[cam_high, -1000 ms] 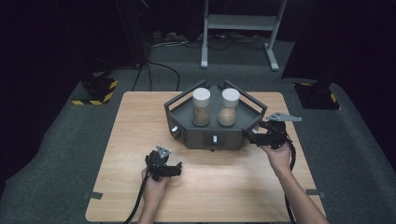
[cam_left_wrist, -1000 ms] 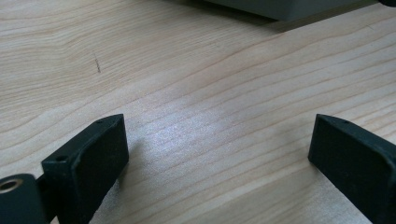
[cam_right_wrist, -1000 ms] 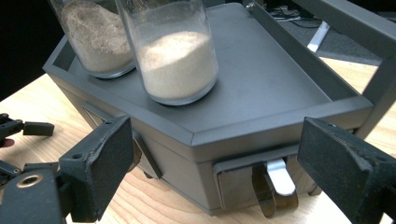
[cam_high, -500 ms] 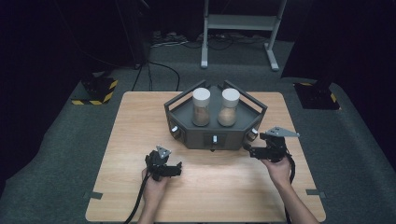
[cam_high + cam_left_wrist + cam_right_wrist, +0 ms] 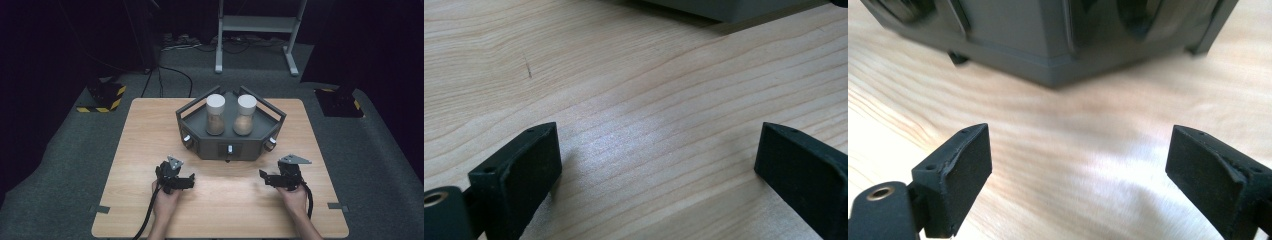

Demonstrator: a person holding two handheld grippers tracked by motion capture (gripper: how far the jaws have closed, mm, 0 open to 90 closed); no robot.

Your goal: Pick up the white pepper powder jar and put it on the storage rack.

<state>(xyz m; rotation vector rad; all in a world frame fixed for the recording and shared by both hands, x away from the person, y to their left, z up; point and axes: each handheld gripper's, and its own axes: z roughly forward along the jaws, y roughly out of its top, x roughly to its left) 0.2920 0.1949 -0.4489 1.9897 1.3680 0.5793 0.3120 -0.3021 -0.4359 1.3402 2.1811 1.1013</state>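
Before the dark holder on the bench, left tongs and right tongs rest spread, gripping nothing (both jars upright in the holder, apparently untouched); all handling seemingly remains.

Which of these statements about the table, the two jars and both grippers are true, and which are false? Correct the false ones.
1. Two jars with white lids stand in the dark grey tray. True.
2. The left gripper holds a jar. False: its jaws are open over the bare table.
3. The right gripper is open. True.
4. The tray stands on the floor. False: it stands on the table.
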